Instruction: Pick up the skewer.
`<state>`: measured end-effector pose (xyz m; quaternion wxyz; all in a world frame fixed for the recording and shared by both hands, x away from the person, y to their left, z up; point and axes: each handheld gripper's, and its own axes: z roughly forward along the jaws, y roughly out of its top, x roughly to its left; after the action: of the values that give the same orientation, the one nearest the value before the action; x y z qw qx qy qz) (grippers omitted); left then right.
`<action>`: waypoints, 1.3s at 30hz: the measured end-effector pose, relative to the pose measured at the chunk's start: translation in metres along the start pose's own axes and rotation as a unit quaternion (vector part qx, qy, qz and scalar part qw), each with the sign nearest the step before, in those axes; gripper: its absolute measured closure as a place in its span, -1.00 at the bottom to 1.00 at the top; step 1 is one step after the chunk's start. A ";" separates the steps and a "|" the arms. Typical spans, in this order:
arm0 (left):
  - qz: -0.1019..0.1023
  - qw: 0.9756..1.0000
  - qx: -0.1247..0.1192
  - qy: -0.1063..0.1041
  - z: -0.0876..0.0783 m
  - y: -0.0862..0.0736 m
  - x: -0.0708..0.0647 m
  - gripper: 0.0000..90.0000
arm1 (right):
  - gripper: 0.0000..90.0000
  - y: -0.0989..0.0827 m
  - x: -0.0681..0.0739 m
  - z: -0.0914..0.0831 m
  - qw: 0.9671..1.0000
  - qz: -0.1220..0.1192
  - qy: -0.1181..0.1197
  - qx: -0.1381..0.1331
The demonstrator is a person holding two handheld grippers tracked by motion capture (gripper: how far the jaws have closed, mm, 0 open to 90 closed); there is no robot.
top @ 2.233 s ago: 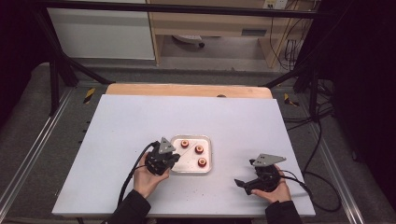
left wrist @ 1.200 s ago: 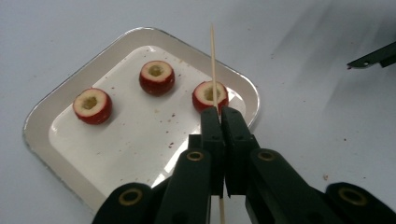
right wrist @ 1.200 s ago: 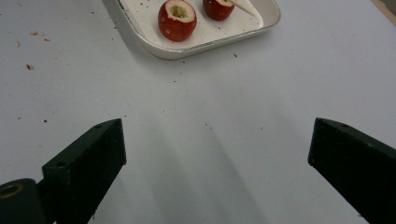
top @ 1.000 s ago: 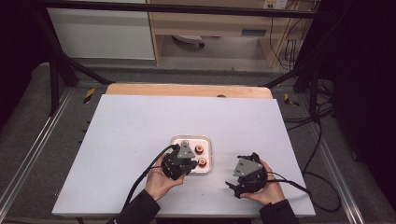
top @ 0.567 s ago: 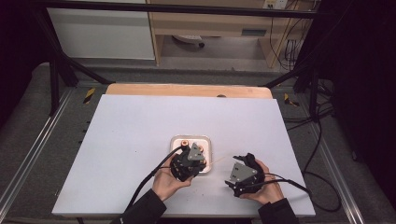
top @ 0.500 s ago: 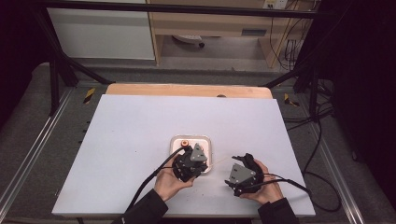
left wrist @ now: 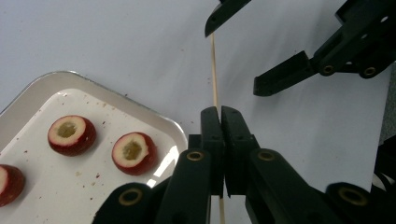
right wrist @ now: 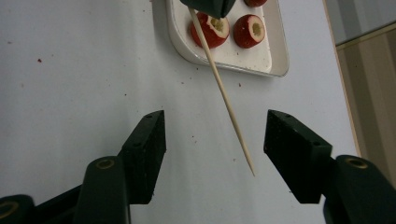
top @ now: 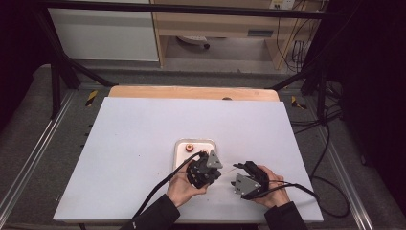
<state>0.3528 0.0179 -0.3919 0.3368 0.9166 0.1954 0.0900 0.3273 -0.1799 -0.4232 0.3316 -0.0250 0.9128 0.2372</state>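
Two grippers working one wooden skewer (left wrist: 214, 74): left gripper (left wrist: 220, 122) is clamping it tight, right gripper (right wrist: 214, 140) is closing around its tip, not touching, tray (top: 179, 146) at 11 o'clock.

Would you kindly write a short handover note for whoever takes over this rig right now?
Left tool: shut on the wooden skewer, held over the table beside the tray.
Right tool: jaws apart and just closing, the skewer's tip between them, pads not touching it.
Tray: cored red fruit pieces lie in it, none threaded.
Done: skewer picked up.
Left: probably pass or steady the skewer, then thread the fruit.
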 end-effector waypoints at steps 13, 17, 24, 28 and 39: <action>0.021 1.000 0.008 -0.009 0.010 0.013 -0.012 0.97 | 0.39 -0.001 0.001 0.001 0.998 -0.068 -0.006 0.009; 0.020 1.000 0.010 -0.010 0.011 0.013 -0.012 0.97 | 0.52 -0.001 0.003 0.002 0.997 -0.083 -0.005 0.012; 0.021 1.000 0.011 -0.014 0.012 0.013 -0.013 0.97 | 0.73 -0.002 0.004 0.003 0.995 -0.099 -0.003 0.019; 0.022 1.000 0.014 -0.015 0.013 0.013 -0.013 0.97 | 0.81 -0.002 0.004 0.003 0.994 -0.107 -0.001 0.019; 0.024 0.999 0.016 -0.017 0.014 0.013 -0.013 0.97 | 0.95 -0.002 0.006 0.004 0.991 -0.135 0.000 0.024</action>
<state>0.3486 -0.0049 -0.3951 0.3231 0.9277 0.1691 0.0797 0.3254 -0.1793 -0.4306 0.3612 -0.1400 0.9063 0.1687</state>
